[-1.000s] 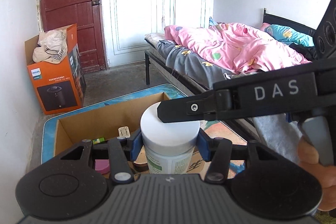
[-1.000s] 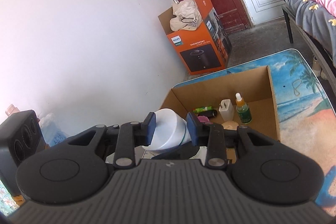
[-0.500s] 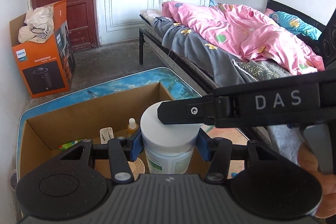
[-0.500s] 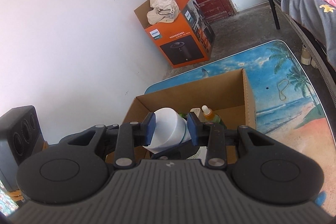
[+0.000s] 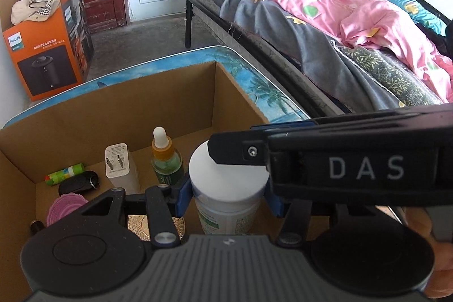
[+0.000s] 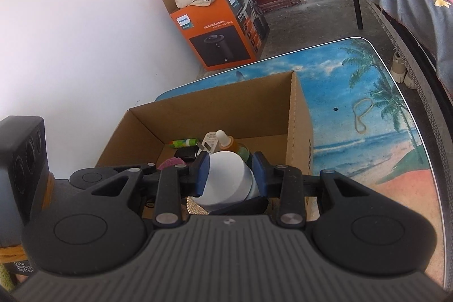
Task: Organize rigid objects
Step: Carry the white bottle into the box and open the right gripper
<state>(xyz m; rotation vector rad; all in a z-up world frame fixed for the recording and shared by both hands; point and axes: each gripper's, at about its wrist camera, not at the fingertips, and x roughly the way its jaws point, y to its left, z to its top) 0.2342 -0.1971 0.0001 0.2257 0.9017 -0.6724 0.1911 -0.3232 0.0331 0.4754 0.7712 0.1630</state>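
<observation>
A jar with a white lid and a green label hangs just inside a cardboard box, near its right wall. My left gripper is shut on it, one blue pad at each side under the lid. My right gripper is shut on the same jar's lid from another side; one of its fingers crosses above the lid in the left wrist view. The box stands on a table with a beach print.
The box holds a dropper bottle, a white charger, a green tube, a black key fob, a pink disc. An orange carton stands by the wall. A bed runs along the right.
Both grippers, still shut on the jar, have come down and forward toward the cardboard box. The jar now sits low inside it and the box contents look closer.
</observation>
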